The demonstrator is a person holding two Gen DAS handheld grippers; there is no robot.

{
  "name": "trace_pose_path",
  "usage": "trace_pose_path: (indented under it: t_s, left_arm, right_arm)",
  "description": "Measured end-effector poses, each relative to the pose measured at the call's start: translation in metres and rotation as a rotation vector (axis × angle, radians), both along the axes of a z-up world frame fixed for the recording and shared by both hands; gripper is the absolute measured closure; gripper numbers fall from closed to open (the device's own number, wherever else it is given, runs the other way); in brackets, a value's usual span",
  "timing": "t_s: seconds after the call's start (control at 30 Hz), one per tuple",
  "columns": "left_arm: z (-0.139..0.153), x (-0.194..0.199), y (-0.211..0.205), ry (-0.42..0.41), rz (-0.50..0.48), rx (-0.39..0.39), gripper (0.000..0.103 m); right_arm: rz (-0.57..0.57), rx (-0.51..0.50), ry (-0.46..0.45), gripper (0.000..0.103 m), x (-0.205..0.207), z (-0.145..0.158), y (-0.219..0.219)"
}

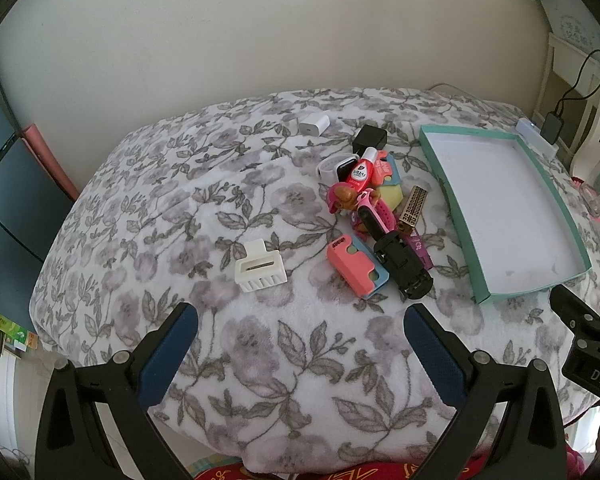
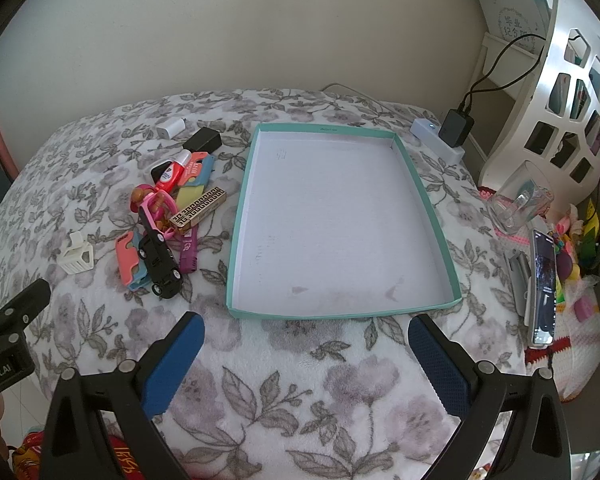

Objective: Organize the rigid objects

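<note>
Where legible, "DAS" on right gripper (image 1: 592, 364)

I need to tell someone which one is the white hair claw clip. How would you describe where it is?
Start from the teal-rimmed tray on the floral blanket, then move left past the pile of colourful items beside it. The white hair claw clip lies alone on the blanket, left of the pink and blue case. It is the only white thing with a row of teeth, and nothing touches it.

both wrist cams high, fwd-down, sharing tray (image 1: 452, 184)
</note>
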State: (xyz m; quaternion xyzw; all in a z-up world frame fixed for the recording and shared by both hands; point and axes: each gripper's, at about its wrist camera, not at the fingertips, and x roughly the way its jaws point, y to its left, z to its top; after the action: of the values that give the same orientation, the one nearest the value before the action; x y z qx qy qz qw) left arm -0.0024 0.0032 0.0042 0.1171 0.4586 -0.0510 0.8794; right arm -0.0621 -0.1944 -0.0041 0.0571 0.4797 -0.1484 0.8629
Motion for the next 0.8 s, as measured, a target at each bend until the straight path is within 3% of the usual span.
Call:
trace_pose_path:
  t_s: [0.8]
  left_arm:
    - [-0.0005, 0.0001, -0.0010, 0.001, 0.000, 0.003, 0.000]
  right_arm:
    - [0.001, -0.005, 0.001, 0.000, 0.0001, 0.0009, 0.0004]
